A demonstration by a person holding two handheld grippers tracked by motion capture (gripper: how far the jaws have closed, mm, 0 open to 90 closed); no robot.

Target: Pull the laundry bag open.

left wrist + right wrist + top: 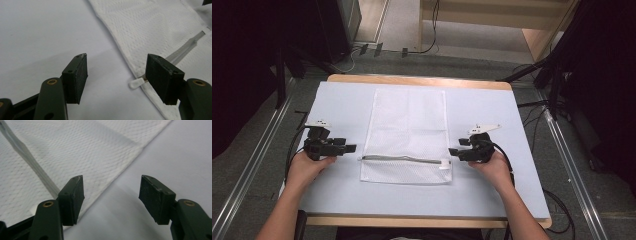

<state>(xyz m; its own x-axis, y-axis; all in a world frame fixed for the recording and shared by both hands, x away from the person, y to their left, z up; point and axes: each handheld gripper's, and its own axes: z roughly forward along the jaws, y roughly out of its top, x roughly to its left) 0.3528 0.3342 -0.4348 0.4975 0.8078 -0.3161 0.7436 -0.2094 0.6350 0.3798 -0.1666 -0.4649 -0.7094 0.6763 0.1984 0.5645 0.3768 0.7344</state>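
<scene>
My left gripper (352, 148): jaws apart, nothing between the pads; it sits just beside the left edge of the bag, level with the zipper.
My right gripper (453, 150): jaws apart too, empty, just off the bag's right edge.
Mesh laundry bag (408, 131): white, lies flat on the table between my two grippers, long side running away from me.
Zipper (399, 159): grey, runs across the bag near my end; its white pull tab (136, 83) sticks out past the edge, near my left gripper's jaw.
Table (492, 115): pale blue cover, wooden rim.
</scene>
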